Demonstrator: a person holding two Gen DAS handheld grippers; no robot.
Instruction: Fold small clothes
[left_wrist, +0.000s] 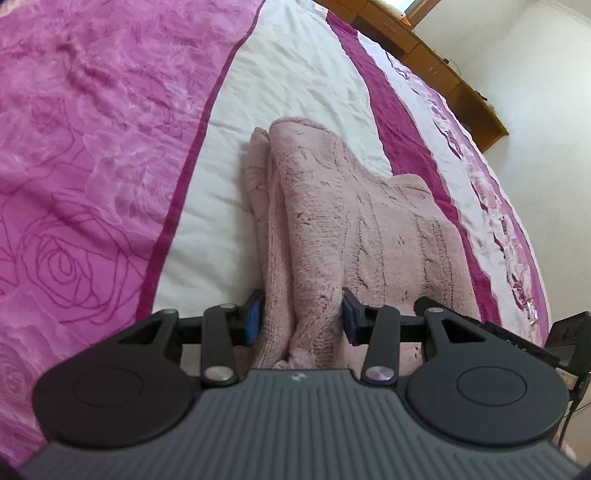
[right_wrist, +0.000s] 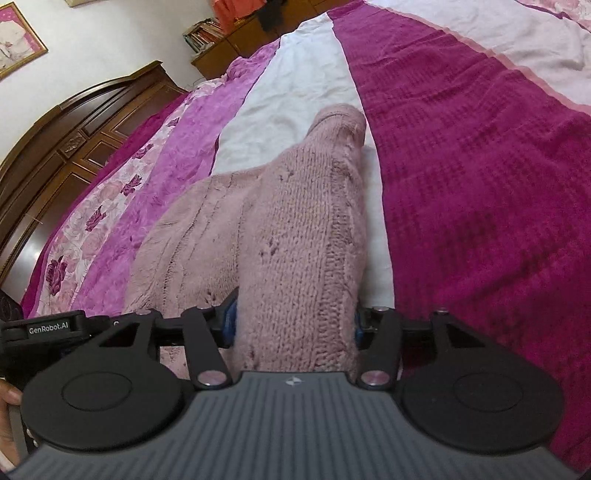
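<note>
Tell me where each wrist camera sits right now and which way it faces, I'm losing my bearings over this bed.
Left wrist: rides behind the left tongs, looking along the pink knit garment across the bedspread toward a wooden shelf; only the tongs show, with knit bunched between them.
Right wrist: rides behind the right tongs, looking along the garment toward the wooden headboard and bookshelf; a hand shows at the lower left edge.
Shared: the same garment and bedspread; the other tool shows at the left.

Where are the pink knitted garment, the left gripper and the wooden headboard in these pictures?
pink knitted garment (left_wrist: 332, 229): left wrist view, its cable-knit top layer.
left gripper (left_wrist: 301, 319): left wrist view, midway between the blue pads.
wooden headboard (right_wrist: 74, 147): right wrist view, its carved panel.
</note>
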